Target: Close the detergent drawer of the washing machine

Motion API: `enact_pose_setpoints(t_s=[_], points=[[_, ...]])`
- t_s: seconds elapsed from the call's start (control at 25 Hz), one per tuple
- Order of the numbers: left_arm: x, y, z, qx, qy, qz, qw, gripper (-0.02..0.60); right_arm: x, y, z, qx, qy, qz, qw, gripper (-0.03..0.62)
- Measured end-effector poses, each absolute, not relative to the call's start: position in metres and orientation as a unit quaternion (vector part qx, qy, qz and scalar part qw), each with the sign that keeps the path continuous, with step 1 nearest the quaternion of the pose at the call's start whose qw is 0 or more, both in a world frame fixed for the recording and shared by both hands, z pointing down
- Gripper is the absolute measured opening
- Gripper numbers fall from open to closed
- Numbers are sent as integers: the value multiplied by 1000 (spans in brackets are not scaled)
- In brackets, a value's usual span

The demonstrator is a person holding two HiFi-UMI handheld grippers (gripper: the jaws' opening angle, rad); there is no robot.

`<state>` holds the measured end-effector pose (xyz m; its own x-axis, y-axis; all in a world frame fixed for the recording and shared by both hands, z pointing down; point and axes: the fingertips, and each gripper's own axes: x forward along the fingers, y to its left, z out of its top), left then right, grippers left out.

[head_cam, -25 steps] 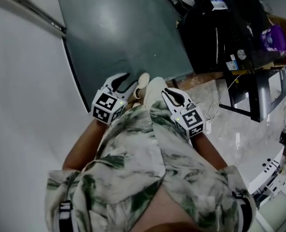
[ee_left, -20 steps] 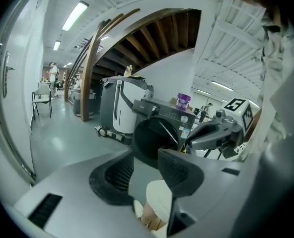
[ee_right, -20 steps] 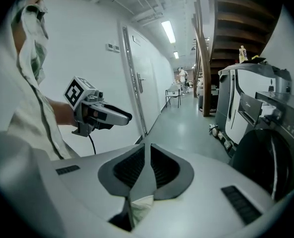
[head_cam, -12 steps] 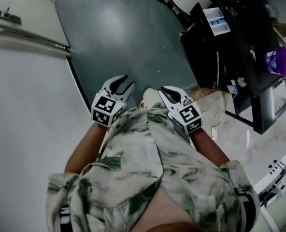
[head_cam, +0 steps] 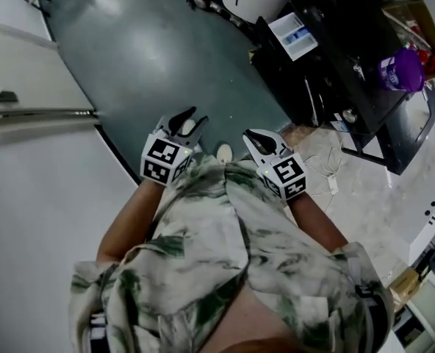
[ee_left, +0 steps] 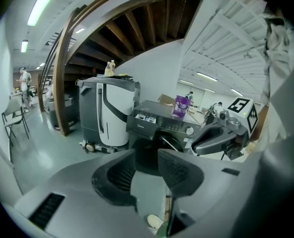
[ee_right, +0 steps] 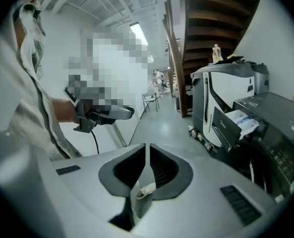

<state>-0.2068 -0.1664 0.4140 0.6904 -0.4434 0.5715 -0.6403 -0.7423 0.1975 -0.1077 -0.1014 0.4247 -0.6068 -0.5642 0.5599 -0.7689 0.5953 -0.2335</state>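
The dark washing machine [head_cam: 335, 57] stands at the upper right of the head view, well ahead of both grippers. Its detergent drawer [head_cam: 292, 35] sticks out open, white and blue inside; the right gripper view shows the drawer [ee_right: 236, 123] at the right. A purple bottle [head_cam: 397, 70] sits on the machine's top. My left gripper [head_cam: 184, 123] hangs over the green floor, open and empty; in its own view the machine [ee_left: 162, 125] lies straight beyond the jaws. My right gripper [head_cam: 260, 142] is beside it, its jaws together with nothing between them.
A white wall [head_cam: 26, 219] with a rail runs along the left. A white and dark appliance [ee_left: 110, 113] stands next to the washing machine. Cables [head_cam: 328, 176] lie on the pale floor at the right. A wooden stair beam [ee_left: 62, 83] and a chair [ee_left: 15, 120] are farther off.
Both grippers have travelled forward over the green floor, and the washing machine with its open drawer has come further into the head view. Neither gripper's jaws have changed.
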Motion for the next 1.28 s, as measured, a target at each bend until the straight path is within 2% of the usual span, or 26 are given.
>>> enact_pose_setpoints(t_s=[0.32,0.72,0.88,1.28], points=[[-150,-243,424,938,-167,269,145,147,-72,-151,422,527,-788,260,187,46],[-91,-301,456,948,-23,293,122,147,-46,-187,417,654,-688,278,149,43],[-70,-311,471,948,0,299,106,147,-32,-169,416,701,-640,290,121,43],[0,-316,509,940,-18,326,96,149,31,-102,414,746,-578,314,107,43]])
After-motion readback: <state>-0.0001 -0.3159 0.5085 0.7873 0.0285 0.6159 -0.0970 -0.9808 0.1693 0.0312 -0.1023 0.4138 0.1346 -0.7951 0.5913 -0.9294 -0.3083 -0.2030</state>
